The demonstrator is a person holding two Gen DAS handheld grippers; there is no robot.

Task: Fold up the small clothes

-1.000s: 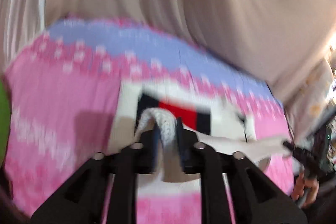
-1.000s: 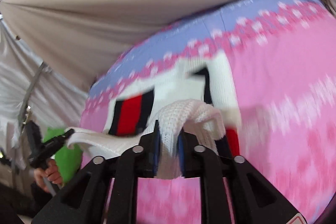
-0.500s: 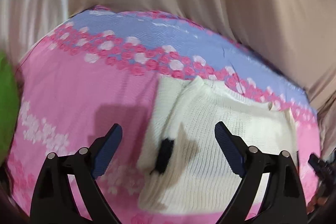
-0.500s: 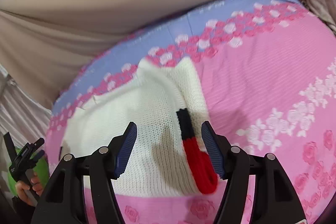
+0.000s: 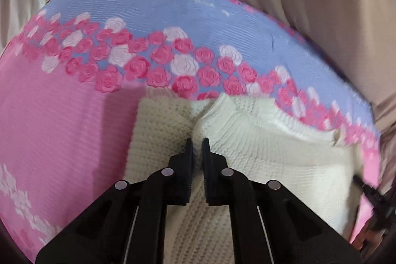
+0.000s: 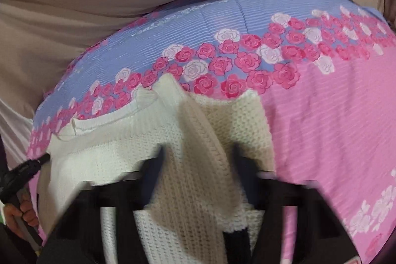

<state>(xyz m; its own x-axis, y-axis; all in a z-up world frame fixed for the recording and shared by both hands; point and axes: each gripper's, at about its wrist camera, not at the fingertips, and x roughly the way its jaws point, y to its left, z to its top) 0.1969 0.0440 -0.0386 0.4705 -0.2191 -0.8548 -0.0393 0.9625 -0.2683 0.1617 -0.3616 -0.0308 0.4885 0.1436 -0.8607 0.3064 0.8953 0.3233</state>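
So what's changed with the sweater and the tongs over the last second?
Both tongs let go of the cream knitted sweater after folding it over, hiding its red and navy stripe. Now the left tongs have closed again, low over the knit; the right tongs stay open. The pink rose-print bedspread is unchanged.
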